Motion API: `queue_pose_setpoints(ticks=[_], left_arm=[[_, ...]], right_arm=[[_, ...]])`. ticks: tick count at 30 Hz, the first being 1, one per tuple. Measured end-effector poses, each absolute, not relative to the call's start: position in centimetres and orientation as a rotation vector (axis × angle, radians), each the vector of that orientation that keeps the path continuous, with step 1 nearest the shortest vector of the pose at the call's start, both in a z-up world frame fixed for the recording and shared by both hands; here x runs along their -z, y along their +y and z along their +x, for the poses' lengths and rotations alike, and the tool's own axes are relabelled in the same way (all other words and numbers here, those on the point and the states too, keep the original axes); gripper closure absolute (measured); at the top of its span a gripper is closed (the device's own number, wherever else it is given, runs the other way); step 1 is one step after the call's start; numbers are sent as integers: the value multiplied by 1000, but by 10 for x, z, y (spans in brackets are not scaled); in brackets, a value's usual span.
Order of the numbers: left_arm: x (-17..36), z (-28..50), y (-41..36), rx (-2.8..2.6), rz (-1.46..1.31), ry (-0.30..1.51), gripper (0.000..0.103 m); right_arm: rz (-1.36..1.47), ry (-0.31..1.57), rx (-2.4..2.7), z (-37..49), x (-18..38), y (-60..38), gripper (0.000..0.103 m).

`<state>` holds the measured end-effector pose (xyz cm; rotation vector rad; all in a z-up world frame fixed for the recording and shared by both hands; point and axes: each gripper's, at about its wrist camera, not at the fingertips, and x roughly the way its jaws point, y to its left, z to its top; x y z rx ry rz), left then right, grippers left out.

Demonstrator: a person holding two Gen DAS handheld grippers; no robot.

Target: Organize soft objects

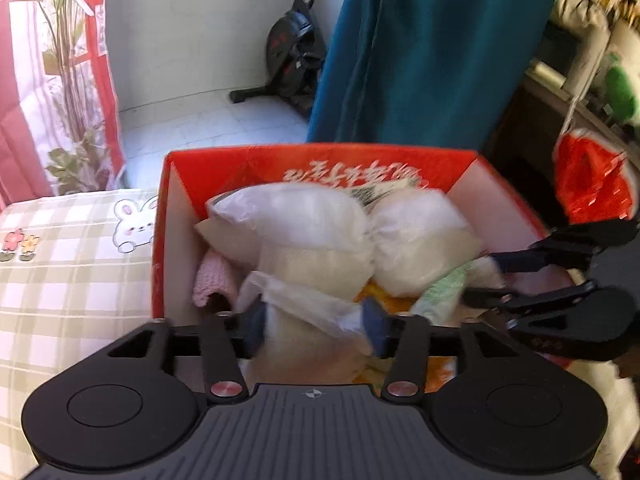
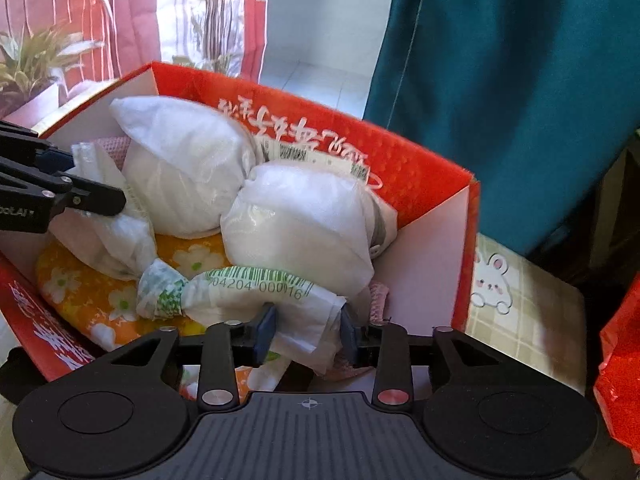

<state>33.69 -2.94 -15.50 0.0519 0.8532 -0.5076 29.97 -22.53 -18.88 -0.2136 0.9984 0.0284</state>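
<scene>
A red cardboard box (image 1: 320,152) (image 2: 420,176) stands on a checked cloth. Inside it, two plump white wrapped bundles (image 1: 296,224) (image 2: 188,168) lie on a yellow flowered cushion (image 2: 100,308) and a pink knit piece (image 1: 212,280). A long white plastic bag, twisted in the middle (image 2: 160,292), rests in front of them. My left gripper (image 1: 316,326) (image 2: 94,178) is open, with one end of this bag loose between its blue pads. My right gripper (image 2: 307,332) (image 1: 482,278) is shut on the other end, which has a green barcode print (image 2: 256,284).
The bunny-print checked cloth (image 1: 72,280) (image 2: 520,292) spreads beside the box. A teal curtain (image 1: 420,52) hangs behind it and an exercise bike (image 1: 292,52) stands on the tiled floor. A red bag (image 1: 592,176) (image 2: 620,380) sits at the right and plants (image 1: 68,80) at the left.
</scene>
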Motion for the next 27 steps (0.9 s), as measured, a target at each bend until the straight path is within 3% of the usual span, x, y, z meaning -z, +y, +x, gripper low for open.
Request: queue_pose_setpoints(ticks=[8,17,27], left_arm=[[124,313,-22,521,27,745,20],[95,275,-17,524,70,652,19],[101,227,-7,530,82,636,20]], right_arm=[[-275,843,-12,275,165,-212,45],[-264,769,-86,242,133,-191,45],[-208,713,-135,192,121,-186,46]])
